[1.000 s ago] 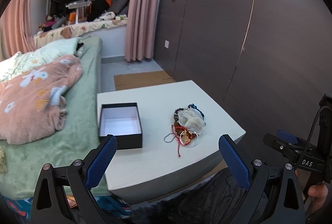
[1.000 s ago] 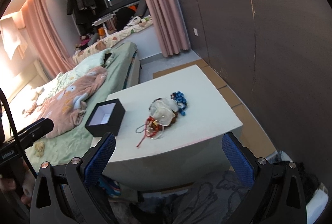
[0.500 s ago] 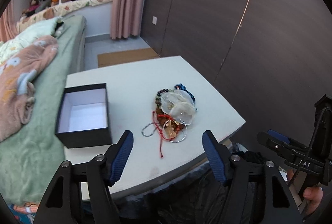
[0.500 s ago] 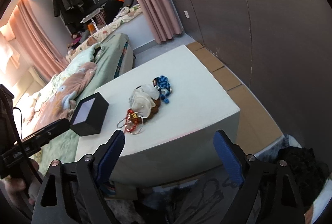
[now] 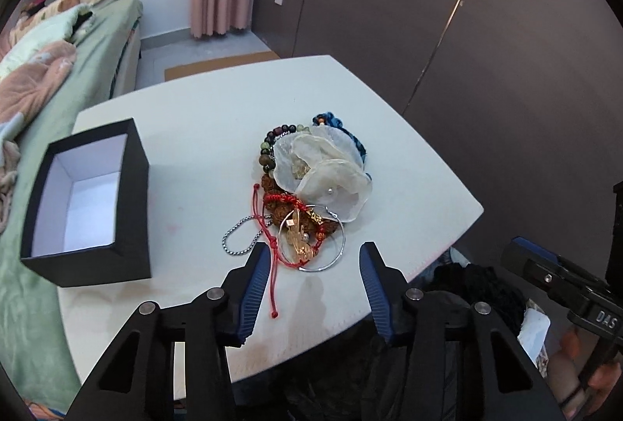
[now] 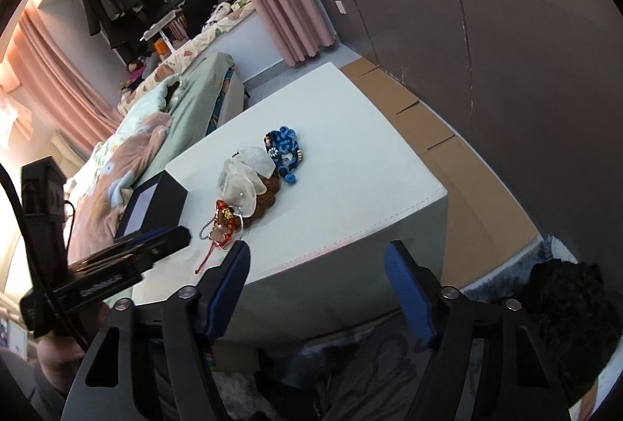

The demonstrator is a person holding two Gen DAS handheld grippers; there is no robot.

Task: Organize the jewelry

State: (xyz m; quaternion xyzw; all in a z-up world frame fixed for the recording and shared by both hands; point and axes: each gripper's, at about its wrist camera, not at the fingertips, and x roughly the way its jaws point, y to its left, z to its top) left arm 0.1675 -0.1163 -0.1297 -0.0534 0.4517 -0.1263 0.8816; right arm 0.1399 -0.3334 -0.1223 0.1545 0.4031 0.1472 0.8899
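A pile of jewelry lies mid-table: a sheer white pouch, a dark bead bracelet, a blue piece, red cord bracelets, a silver hoop and a silver chain. An open black box with a white inside stands to their left. My left gripper is open and empty, hovering just in front of the hoop. My right gripper is open and empty, off the table's front corner. The pile and box show in the right wrist view too.
The white table stands beside a bed with green and pink bedding on the left. A dark panelled wall runs along the right. Cardboard lies on the floor by the wall. Dark fabric lies below the front edge.
Both grippers moved forward toward the table. The left one came down close over the jewelry pile and its fingers narrowed. The right gripper's fingers narrowed as well.
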